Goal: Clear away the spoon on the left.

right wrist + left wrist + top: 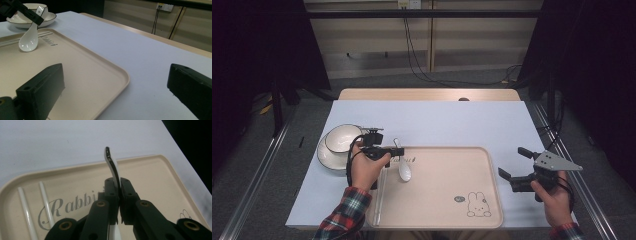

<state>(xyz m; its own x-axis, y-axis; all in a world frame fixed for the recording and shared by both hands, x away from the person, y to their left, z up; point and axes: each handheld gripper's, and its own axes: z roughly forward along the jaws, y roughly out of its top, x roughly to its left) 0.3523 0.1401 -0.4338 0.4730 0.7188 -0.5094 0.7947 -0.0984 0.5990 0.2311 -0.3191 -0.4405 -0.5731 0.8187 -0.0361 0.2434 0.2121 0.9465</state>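
- Gripping the glossy white ceramic soup spoon [404,170] by its handle, left gripper [398,151] clenched tight on it; in the left gripper view the handle [113,167] sticks up past the black pads
- Spoon sits over the near-left part of the beige rectangular plastic tray with a rabbit print [492,200]; bowl end looks to be touching or just above the tray floor, hard to tell which
- Step in hand, as I read it: spoon being lifted off or set onto the tray, grip already made
- Next move probably calls for carrying the spoon left of the tray to the white black-rimmed ceramic bowl [343,137] on its matching saucer [326,157], keeping the handle from slipping between the pads
- Right gripper [514,167] released, jaws wide apart, hovering just off the tray's right edge, nothing between them
- Two thin white chopsticks [35,205] lie along the tray's left side
- Tray rests on a pale blue-white sheet over a light wooden table [427,94]
- Beyond the tray's far side: grey floor, black cables, beige wall panels, a socket [165,7], dark curtains either side
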